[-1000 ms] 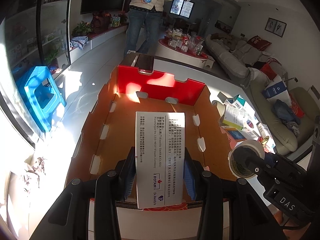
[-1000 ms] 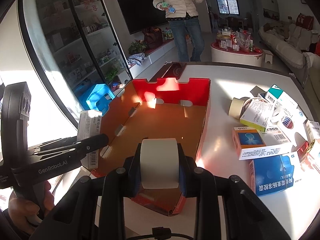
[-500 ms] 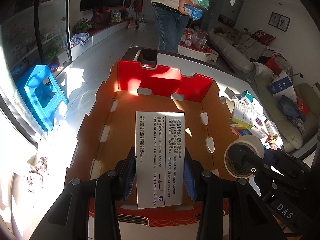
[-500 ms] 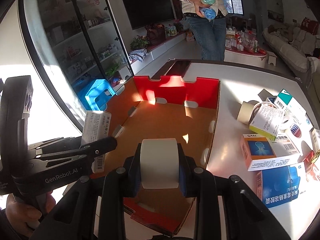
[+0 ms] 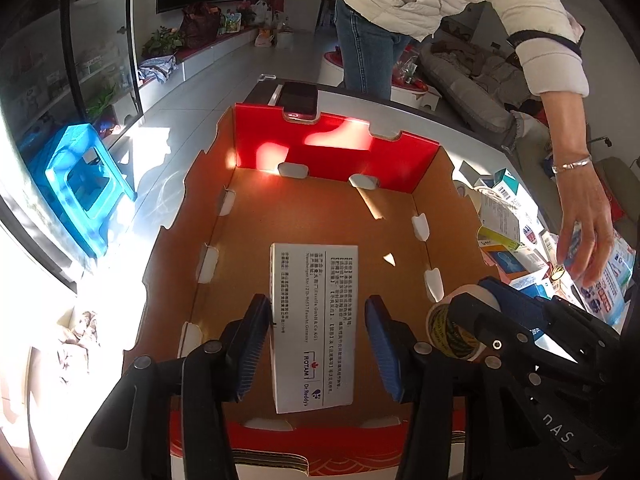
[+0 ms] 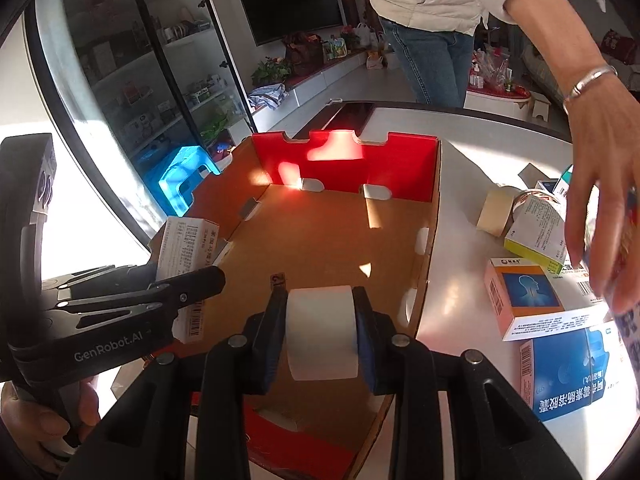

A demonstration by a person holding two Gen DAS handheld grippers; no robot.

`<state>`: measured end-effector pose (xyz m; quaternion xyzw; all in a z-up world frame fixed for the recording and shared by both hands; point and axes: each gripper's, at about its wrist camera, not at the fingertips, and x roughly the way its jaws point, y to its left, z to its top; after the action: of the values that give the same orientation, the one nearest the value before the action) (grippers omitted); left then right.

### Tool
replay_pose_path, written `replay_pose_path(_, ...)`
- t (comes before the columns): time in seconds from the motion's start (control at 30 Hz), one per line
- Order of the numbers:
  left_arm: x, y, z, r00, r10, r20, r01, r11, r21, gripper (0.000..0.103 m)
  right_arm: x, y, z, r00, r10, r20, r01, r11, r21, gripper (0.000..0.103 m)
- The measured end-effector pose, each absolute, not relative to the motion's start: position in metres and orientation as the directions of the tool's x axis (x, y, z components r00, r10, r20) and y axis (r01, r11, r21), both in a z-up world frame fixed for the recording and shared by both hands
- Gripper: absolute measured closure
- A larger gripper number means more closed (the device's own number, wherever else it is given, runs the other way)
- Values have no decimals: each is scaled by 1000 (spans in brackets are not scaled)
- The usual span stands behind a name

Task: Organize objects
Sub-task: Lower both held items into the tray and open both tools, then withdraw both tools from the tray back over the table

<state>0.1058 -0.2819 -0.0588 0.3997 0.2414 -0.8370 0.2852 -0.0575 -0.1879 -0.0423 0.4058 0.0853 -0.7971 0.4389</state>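
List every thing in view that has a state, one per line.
Red-and-brown cardboard tray: open-topped, nothing lying on its floor.
White printed medicine box: between the opening left claw pads, gaps both sides.
White tape roll: between the opening right claw pads, over the tray.

A brown cardboard tray (image 5: 320,216) with a bright red end wall and white tab slots. A white box (image 5: 314,328) printed with black text. A plain white tape roll (image 6: 322,336). Black grippers with blue pads (image 5: 382,348). On the white table (image 6: 460,184): a peach box (image 6: 520,296) with a blue head picture, and a blue-and-white box (image 6: 568,368). A bright blue stool (image 5: 84,184).
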Motion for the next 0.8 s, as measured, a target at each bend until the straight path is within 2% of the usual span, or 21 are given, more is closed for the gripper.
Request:
replay_pose_path(0.03,106,-281,-58,-517,-294,-804,676,-716,-172,23,-58,-187,-42,-288,-631,-721,768,-602,220,65)
replay_pose_path(0.1,107,-281,-57,-514,-309,-800,684,-711,-164,18,-58,-185,-42,-294,-631,-718,766,-604,218,64)
replay_pose_path(0.2,108,-281,-54,-519,-304,-799,683,-710,-174,17,-59,-181,-39,-299,-634,-713,759,-611,226,61)
replay_pose_path(0.33,113,-277,-50,-519,-314,-795,693,-699,-177,16,-56,-166,-29,-324,-653,-685,745,-622,241,46)
replay_pose_path(0.8,118,-211,-47,-526,-266,-808,667,-718,-198,14,-22,-34,-4,-434,-636,-638,650,-711,267,36)
